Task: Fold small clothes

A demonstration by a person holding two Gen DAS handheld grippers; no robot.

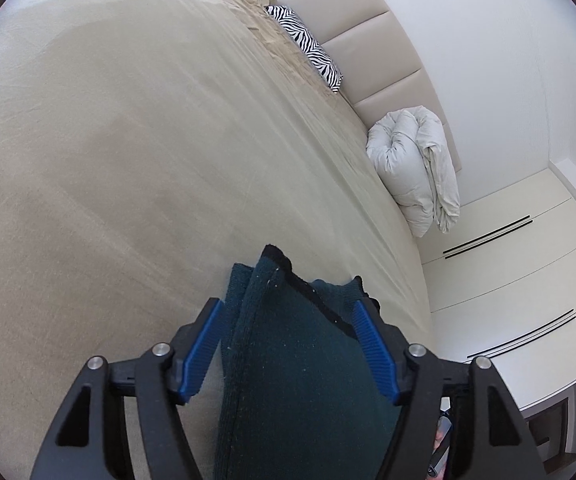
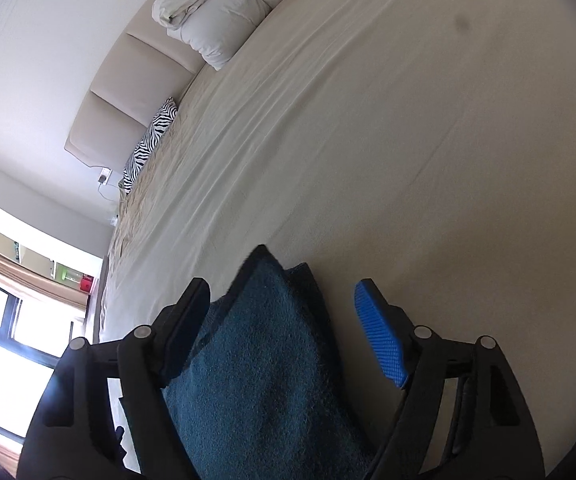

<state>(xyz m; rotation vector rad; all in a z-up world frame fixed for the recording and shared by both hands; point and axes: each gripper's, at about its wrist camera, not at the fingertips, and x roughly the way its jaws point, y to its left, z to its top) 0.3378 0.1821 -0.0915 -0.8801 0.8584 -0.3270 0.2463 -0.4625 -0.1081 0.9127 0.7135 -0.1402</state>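
Left gripper: spread wide, blue pads either side of the dark teal knit garment, no squeeze evident; the cloth's right edge seems to brush the right pad. Garment on the beige bedsheet, near edge, peaked into a soft fold. Right gripper: also wide, same garment against the left finger, clear gap to the right pad. Likely light, limp, thick and fuzzy, not slippery. Best pinched at corners or along the dark hem, both layers together.
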